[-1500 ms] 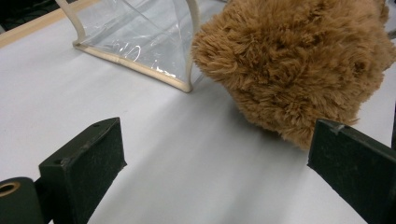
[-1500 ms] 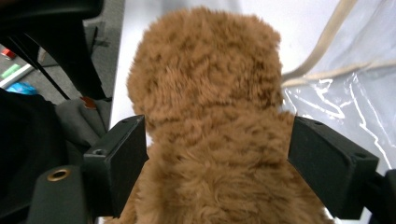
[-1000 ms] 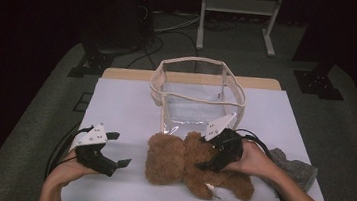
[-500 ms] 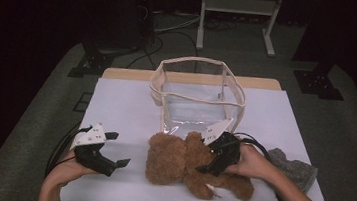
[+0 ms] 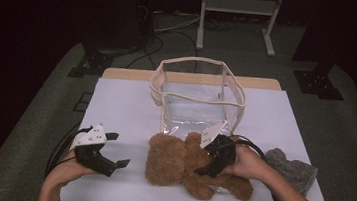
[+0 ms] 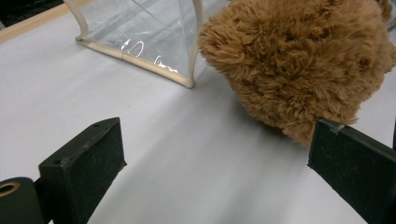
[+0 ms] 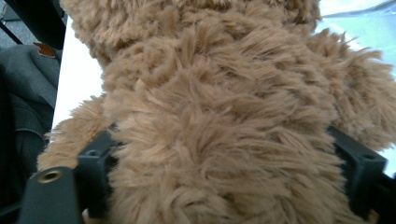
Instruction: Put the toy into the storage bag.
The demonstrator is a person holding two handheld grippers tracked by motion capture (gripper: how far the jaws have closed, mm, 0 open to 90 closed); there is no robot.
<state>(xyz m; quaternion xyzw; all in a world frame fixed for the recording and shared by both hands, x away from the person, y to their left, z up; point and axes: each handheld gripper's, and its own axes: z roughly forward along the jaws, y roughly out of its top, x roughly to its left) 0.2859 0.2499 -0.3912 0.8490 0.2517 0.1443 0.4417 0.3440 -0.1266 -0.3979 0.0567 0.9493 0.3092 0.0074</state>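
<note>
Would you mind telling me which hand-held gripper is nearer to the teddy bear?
Right. The right hand-held gripper straddles the teddy bear, its jaws wide around the body; the left hand-held gripper sits open on the table beside it.

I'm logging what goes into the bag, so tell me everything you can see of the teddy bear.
The teddy bear is a brown plush toy with long shaggy fur, a round head, a body and stubby limbs. It lies flat on the white table, head toward the left claw, just in front of the clear bag and apparently against its near corner. The right claw has come down over its body, jaws wide on either side of the fur and just beginning to close.
</note>
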